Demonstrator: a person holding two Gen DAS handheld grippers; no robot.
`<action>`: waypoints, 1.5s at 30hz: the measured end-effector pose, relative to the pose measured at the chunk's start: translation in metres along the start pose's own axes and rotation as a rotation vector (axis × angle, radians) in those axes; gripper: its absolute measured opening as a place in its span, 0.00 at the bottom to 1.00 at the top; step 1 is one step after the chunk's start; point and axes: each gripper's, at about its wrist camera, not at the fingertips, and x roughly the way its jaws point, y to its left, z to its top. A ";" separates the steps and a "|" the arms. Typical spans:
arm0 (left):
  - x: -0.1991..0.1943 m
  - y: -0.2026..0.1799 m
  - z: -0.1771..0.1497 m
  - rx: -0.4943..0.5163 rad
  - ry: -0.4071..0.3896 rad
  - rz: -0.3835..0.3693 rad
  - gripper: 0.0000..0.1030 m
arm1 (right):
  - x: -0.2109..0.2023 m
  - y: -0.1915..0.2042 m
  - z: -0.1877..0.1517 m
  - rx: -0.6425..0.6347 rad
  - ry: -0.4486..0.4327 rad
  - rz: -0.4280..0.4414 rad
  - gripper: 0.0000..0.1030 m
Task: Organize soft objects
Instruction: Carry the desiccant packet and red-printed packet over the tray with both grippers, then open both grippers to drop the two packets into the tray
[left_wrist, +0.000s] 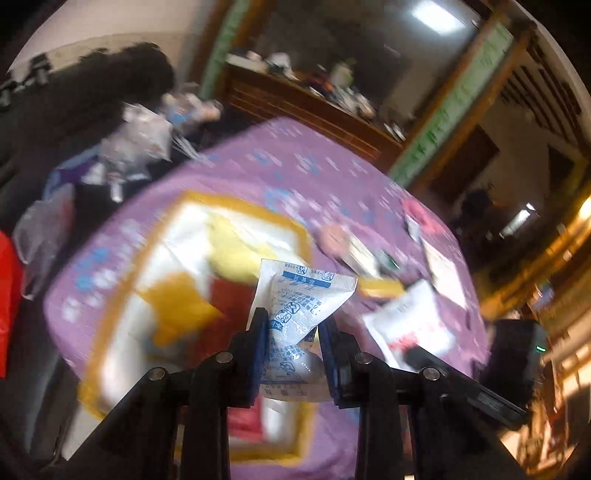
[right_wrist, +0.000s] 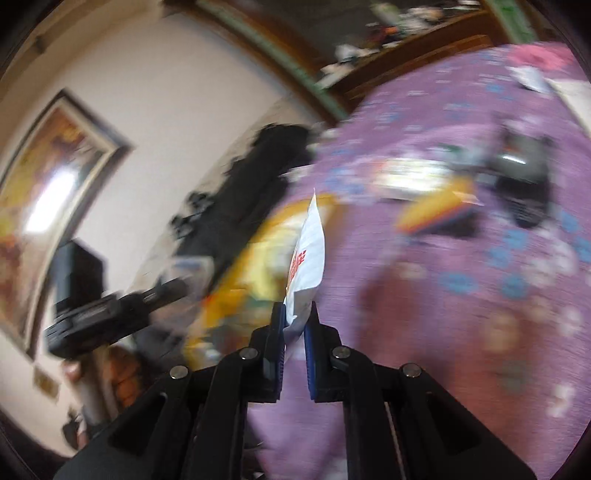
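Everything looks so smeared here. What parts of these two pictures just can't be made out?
- Left wrist view: what lies in the yellow-rimmed tray is motion-blurred; the blue-printed packet in the left gripper covers part of it.
- Left wrist view: the small things on the purple cloth are smeared beyond naming.
- Right wrist view: the white packet in the right gripper shows edge-on; its red print is unreadable.
- Both views: the fingers hide each packet's lower end.
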 end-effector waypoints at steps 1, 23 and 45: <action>0.000 0.007 0.005 -0.001 -0.014 0.032 0.27 | 0.013 0.015 0.008 -0.017 0.019 0.022 0.09; 0.073 0.072 0.025 -0.150 -0.022 0.031 0.72 | 0.135 0.013 0.062 0.203 0.232 0.023 0.59; -0.015 -0.081 -0.093 0.069 -0.023 -0.077 0.78 | -0.050 -0.045 -0.048 0.209 0.022 -0.204 0.61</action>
